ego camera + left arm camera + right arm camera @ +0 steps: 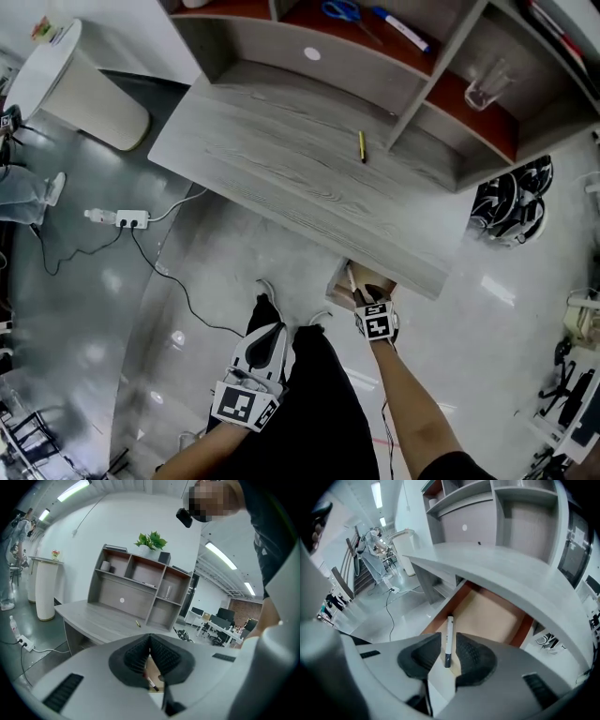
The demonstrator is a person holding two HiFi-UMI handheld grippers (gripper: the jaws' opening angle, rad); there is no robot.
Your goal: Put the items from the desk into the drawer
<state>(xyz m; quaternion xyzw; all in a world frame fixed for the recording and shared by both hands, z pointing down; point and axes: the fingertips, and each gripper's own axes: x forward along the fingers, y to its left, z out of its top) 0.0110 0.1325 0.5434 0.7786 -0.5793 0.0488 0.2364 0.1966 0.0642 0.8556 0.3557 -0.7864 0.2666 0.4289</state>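
A yellow pen (362, 146) lies on the grey wooden desk (281, 169), close to the shelf unit. Under the desk's near edge a drawer (339, 281) stands pulled out. In the right gripper view a white marker with a black cap (449, 637) lies on the drawer's bottom (487, 613). My right gripper (449, 656) hangs above it, open, pads clear of the marker. In the head view this gripper (367, 292) is over the drawer. My left gripper (265, 345) is low beside my legs, its tips together and empty (150, 637); it faces the desk and the yellow pen (138, 623).
The shelf unit at the desk's back holds scissors (343, 11), a blue pen (398, 26) and a glass (486, 86). A white pedestal (80, 84) stands at the left; a power strip (131, 218) with cables lies on the floor. Helmets (511, 202) lie at the right.
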